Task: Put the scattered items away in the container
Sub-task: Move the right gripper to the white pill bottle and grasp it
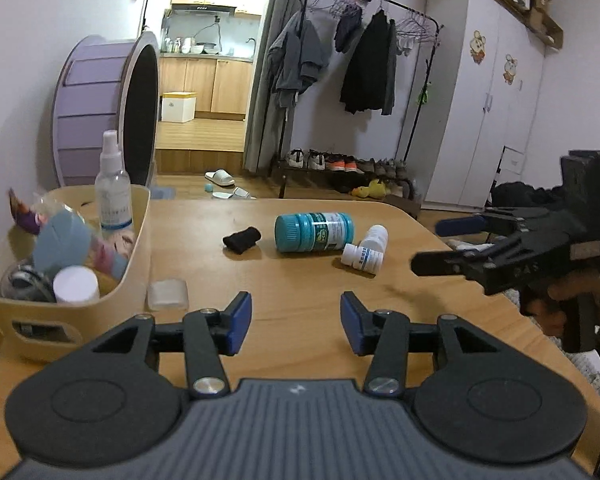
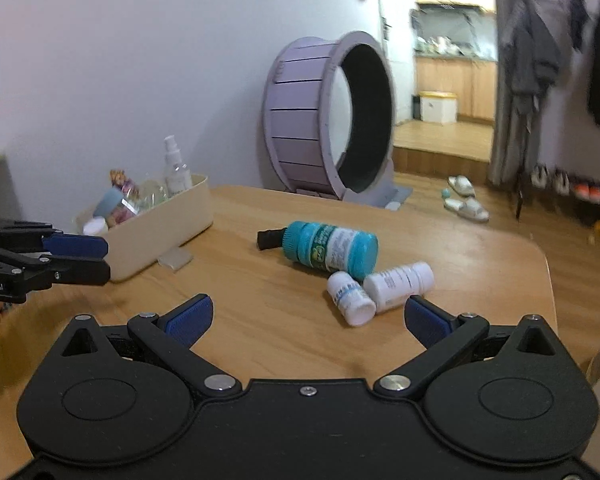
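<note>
Both my tongs hang empty over the wooden table [image 1: 300,280]: left gripper [image 1: 296,326] parted, right gripper [image 2: 308,318] spread wide. Beyond lie a teal bottle [image 2: 332,250], two white bottles [image 2: 380,288] and a black roll [image 1: 242,238]; the cream container [image 1: 80,280], already part filled, stands at left.

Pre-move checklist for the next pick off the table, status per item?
1. Left gripper empty, jaws apart: ok.
2. Right gripper empty, jaws wide: ok.
3. Teal-capped plastic bottle lying on its side on the wooden table, nothing on top of it: ok.
4. Two small white pill bottles touching each other, hard to grip one alone: not ok.
5. Room left in the cream plastic bin: cannot tell.
6. Small black object reachable in the open: ok.
</note>
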The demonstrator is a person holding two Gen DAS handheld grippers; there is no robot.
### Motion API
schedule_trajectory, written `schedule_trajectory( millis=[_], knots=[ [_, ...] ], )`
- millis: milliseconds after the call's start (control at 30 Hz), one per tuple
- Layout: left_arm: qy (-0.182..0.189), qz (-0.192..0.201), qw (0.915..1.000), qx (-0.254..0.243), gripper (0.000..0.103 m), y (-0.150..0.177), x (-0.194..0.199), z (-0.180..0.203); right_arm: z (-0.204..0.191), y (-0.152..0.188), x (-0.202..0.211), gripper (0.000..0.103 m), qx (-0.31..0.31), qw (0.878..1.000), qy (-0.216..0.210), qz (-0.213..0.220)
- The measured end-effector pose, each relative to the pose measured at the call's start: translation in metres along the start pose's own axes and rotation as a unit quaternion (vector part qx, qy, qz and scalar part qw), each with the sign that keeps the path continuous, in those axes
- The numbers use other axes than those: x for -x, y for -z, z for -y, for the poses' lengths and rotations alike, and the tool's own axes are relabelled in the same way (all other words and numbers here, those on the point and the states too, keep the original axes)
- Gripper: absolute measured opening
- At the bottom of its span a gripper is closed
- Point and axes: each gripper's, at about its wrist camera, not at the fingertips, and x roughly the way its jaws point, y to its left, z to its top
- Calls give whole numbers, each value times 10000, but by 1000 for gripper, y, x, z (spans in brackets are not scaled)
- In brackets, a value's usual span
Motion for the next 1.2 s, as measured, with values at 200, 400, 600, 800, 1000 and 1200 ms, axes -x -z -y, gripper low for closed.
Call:
schedule_trajectory(
  millis=[200,400,600,800,1000,1200],
  knots=[
    [-154,106,9994,300,48,3,1,-13,6,-12,-28,72,270,9992,-150,-248],
    [-278,98,9981,537,48,1,1,-22,9,-6,-58,65,592,9976,135,-330],
    [-241,18,9980,587,48,2,0,-20,10,0,-67,66,617,9972,-30,-417],
    [-205,24,9985,514,48,3,0,-15,15,-1,-73,55,506,9976,-123,-463],
    [-221,26,9984,516,48,4,1,-14,10,1,-85,55,579,9969,34,-523],
    [-237,58,9983,524,48,4,5,-14,16,2,-88,38,180,9978,50,-631]
  ],
)
